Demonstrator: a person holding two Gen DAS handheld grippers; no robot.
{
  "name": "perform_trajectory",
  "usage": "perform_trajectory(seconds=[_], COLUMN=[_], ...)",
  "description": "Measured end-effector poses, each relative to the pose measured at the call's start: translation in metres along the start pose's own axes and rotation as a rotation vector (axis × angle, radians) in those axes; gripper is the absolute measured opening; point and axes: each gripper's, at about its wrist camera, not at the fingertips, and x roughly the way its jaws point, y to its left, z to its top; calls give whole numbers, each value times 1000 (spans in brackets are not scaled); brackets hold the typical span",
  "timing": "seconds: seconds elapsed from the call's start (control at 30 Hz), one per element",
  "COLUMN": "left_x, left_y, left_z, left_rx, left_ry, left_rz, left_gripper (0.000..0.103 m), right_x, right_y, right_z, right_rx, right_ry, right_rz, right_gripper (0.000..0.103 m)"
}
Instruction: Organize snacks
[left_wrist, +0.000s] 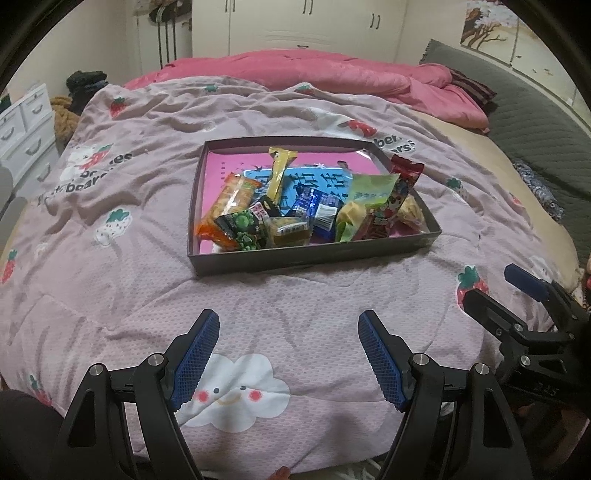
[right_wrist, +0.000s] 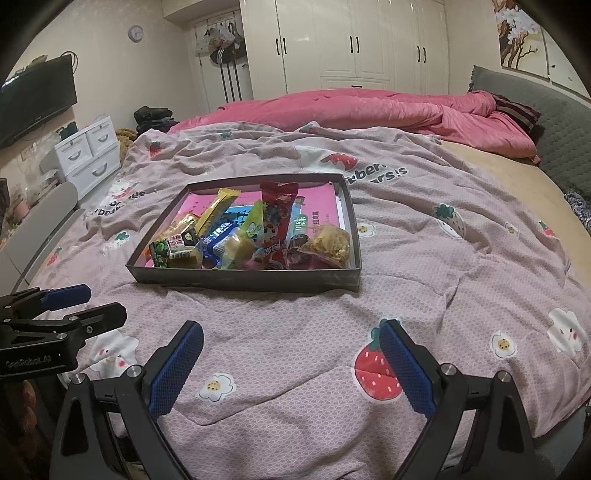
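A shallow dark box (left_wrist: 258, 264) (right_wrist: 243, 282) with a pink floor sits on the bed, holding several wrapped snacks heaped toward its near side: an orange cracker pack (left_wrist: 227, 206), a yellow bar (left_wrist: 279, 171) (right_wrist: 218, 210), a green pea pack (left_wrist: 242, 229) (right_wrist: 160, 251), a red packet (left_wrist: 397, 195) (right_wrist: 277, 218) and a clear bag of yellow crisps (right_wrist: 328, 243). My left gripper (left_wrist: 288, 325) hovers open over the blanket, short of the box, nothing between its fingers. My right gripper (right_wrist: 291, 334) is likewise open and empty, nearer than the box's front wall.
A pale purple strawberry-print blanket (left_wrist: 147, 295) (right_wrist: 424, 277) covers the bed. A bunched pink duvet (left_wrist: 314, 74) (right_wrist: 369, 110) lies at the far end by a grey headboard (right_wrist: 535, 122). White drawers (right_wrist: 88, 155) stand left of the bed.
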Motion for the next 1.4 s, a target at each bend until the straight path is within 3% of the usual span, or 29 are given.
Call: perform_trajectory(seconds=[1.4], left_x=[4], left_y=[4], left_z=[0], left_rx=[-25], left_ry=[13], left_rz=[32], left_gripper=[79], right_x=[6], right_y=[7], right_z=[5], right_rx=[-26], right_ry=[-1], right_rz=[10], right_gripper=[97])
